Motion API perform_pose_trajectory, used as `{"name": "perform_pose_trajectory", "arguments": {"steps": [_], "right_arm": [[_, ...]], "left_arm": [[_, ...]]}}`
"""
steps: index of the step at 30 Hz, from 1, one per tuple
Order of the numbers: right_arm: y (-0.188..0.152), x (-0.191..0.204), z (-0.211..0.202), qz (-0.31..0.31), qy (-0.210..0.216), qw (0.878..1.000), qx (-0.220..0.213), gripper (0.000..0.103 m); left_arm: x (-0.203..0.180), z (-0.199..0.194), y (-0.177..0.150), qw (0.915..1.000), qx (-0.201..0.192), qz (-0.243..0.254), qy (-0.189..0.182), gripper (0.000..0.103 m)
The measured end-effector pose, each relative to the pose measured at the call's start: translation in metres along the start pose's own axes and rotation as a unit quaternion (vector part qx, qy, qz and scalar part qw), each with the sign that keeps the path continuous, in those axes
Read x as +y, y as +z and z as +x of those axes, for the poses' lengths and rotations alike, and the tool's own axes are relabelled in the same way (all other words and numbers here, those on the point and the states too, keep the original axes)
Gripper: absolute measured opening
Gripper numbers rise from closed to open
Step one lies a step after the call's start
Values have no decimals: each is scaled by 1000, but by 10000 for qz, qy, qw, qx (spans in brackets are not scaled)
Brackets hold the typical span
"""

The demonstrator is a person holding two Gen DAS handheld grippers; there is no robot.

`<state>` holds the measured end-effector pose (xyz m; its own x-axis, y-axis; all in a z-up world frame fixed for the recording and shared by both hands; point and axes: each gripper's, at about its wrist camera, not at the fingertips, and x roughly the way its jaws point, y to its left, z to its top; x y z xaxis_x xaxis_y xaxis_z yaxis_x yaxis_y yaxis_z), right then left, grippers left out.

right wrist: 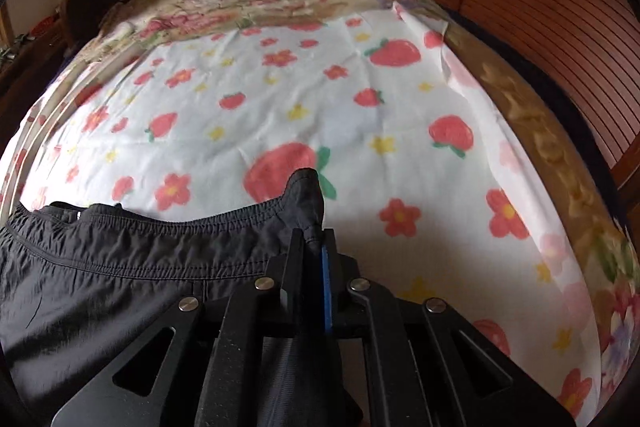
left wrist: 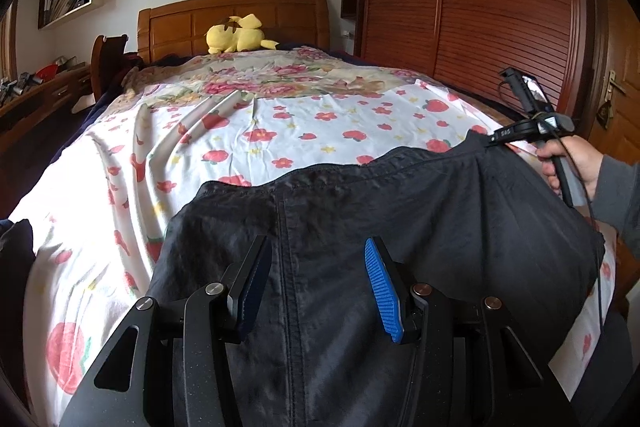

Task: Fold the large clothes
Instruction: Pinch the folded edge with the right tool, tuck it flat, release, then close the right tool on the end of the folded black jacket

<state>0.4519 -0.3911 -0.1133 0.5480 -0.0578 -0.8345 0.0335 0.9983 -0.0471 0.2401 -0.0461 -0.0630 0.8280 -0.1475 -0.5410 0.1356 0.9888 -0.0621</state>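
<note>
- Because the bed (left wrist: pixel 280 131) gives a broad, soft, flat surface, the black garment (left wrist: pixel 400 227) lies spread across its near end, on the strawberry-and-flower sheet (right wrist: pixel 320 99), with the elastic band (right wrist: pixel 168 227) running crosswise along its far edge.
- Across most of its width the garment looks nearly flat, so I judge the fold itself is not yet made and this moment is the gathering of corners.
- While the far half of the bed carries a floral quilt (left wrist: pixel 260 75) and a yellow plush toy (left wrist: pixel 238 35) by the headboard (left wrist: pixel 232 19), both sit well apart from the garment and block nothing.
- To the right, the louvred wardrobe (left wrist: pixel 480 7) stands close beside the bed; it may limit a wide outward swing on that side.
- At the right end of the band, the right tool (right wrist: pixel 316 239) is clenched on a pinch of cloth, which peaks up beyond its tips, a hold that suits lifting that corner over.
- From the left wrist view, a hand (left wrist: pixel 568 163) and grey sleeve (left wrist: pixel 618 195) are seen carrying that tool at the garment's far right corner.
- Over the garment's middle seam (left wrist: pixel 286 267), the left tool (left wrist: pixel 316 279) hangs released, its blue pads (left wrist: pixel 382 291) apart, grasping nothing.
</note>
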Motion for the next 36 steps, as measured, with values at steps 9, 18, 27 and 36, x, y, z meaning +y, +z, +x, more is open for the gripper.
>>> {"name": "perform_pose_trajectory", "arguments": {"steps": [9,18,27,36], "right_arm": [[-31,21,-54,-771,-134,9964,-332,60],[-128,25,-117,-1166,556,9913,-264,62],[-192,9,-138,-1106,716,9911,-183,78],[-221,-7,-122,-676,970,9929,155,78]], "left_arm": [[-12,-15,-2,9998,-126,96,-94,50],[-36,-33,-14,9995,-181,196,-191,50],[-64,-51,-31,9990,-175,237,-327,50],[-86,-55,-48,9990,62,243,-365,50]]}}
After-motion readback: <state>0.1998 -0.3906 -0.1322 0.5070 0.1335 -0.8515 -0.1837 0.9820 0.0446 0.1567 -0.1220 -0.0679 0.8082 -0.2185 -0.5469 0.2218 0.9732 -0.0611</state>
